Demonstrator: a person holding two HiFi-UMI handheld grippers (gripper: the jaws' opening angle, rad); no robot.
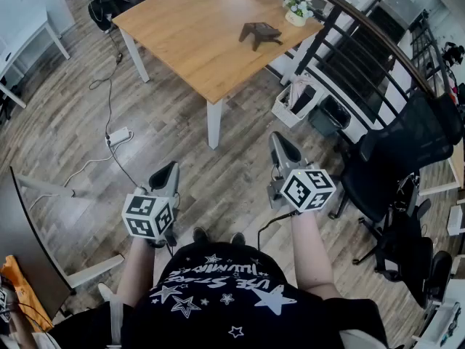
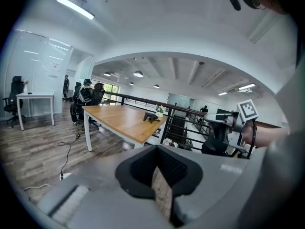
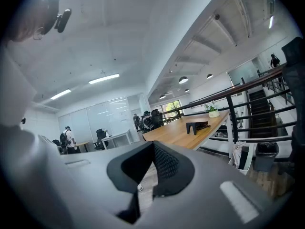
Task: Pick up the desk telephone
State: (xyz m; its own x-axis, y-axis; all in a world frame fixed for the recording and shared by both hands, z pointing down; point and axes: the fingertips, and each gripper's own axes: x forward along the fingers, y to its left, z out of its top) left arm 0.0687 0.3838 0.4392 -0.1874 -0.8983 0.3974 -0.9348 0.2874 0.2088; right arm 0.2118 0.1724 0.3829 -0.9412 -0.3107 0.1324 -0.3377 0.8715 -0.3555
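The desk telephone [image 1: 259,33] is a small dark shape lying on the far right part of a wooden table [image 1: 189,20], near a potted plant [image 1: 298,11]. It shows far off in the left gripper view [image 2: 151,117] and the right gripper view [image 3: 198,126]. My left gripper [image 1: 171,168] and right gripper [image 1: 279,139] hang over the wood floor, well short of the table, each pointing toward it. Both have their jaws together with nothing held. The right gripper's marker cube [image 2: 248,109] shows in the left gripper view.
A dark railing [image 1: 363,35] runs behind the table above a stairwell. Black office chairs [image 1: 407,151] stand at the right, and a white bin [image 1: 294,104] sits by the table's corner. A power strip and cable [image 1: 116,135] lie on the floor at left. A white desk [image 1: 22,20] stands far left.
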